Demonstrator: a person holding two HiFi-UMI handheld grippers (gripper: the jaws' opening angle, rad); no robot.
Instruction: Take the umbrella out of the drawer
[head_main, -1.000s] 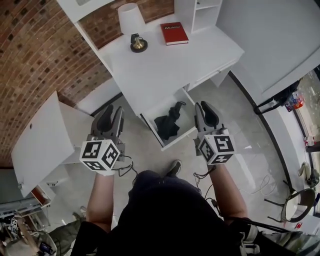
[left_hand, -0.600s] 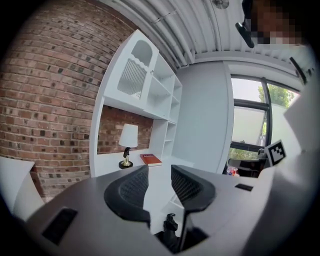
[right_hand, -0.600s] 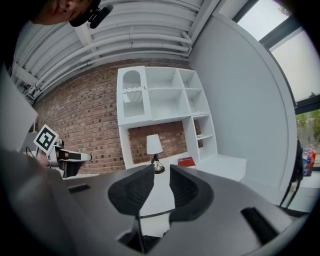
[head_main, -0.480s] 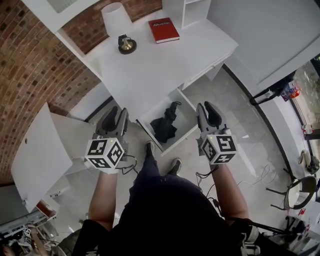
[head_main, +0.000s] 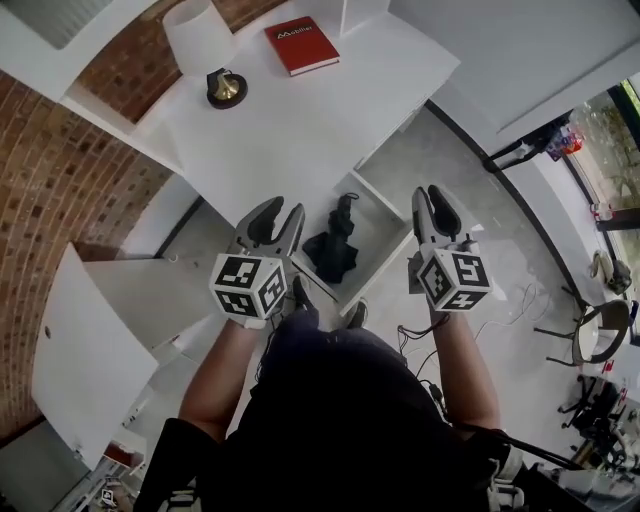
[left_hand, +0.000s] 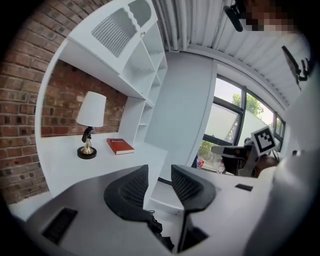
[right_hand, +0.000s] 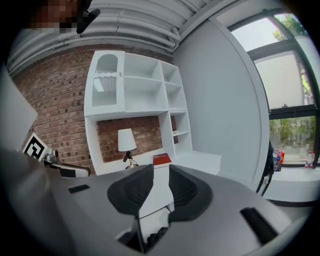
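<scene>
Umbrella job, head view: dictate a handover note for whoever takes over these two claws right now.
Left claw: open, empty, held just left of the drawer in the head view.
Right claw: open and has just been opening wider, nothing in it; held at the drawer's right side.
Umbrella: black, folded, lying in the open drawer under the white desk; neither claw touches it.
Done: the drawer is pulled open.
Left: lower a claw in, close on the umbrella, lift it out.
</scene>
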